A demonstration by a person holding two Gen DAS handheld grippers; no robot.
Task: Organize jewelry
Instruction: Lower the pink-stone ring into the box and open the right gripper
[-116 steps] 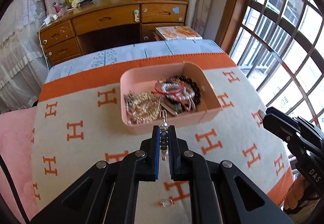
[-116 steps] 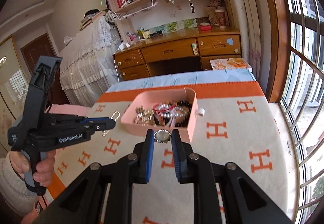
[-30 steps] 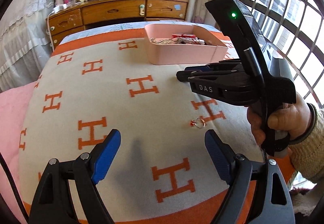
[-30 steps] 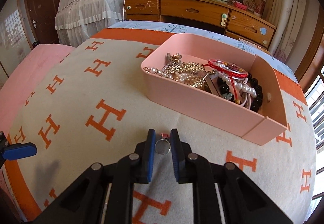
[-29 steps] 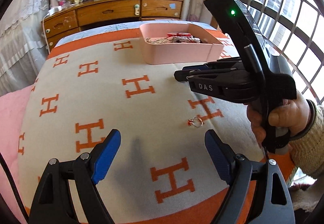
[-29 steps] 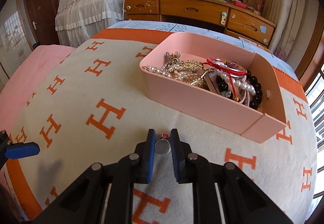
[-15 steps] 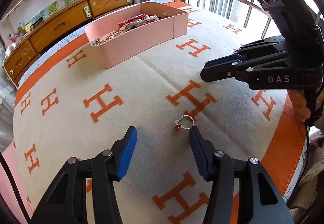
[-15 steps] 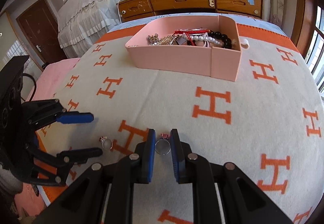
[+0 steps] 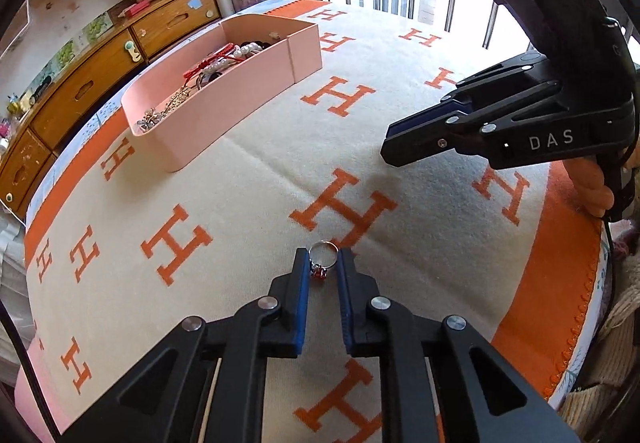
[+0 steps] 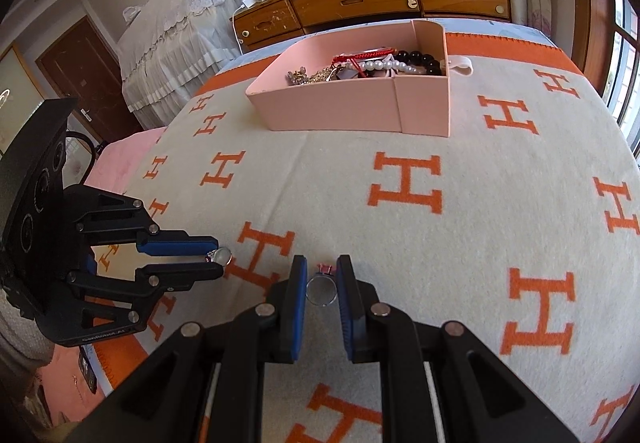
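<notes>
The left gripper pinches a red-stone ring at lower centre; the right gripper pinches a second ring. Pickup looks done; next, likely carrying both to the pink box at upper centre on the blanket

Nearly four seconds back, the left tongs hung over the pink tray pinching a beaded earring. That earring is gone from them. By a second ago they had spread wide above the blanket, far back from the tray, with a red-stoned ring lying ahead of them. Now they have narrowed around that ring, which sits between their blue pads at lower centre of the left view.

The right tongs earlier held a round silver piece by the tray; now they grip a pink-stoned ring and have drawn back, so the tray has slid to the upper centre of the right view.
</notes>
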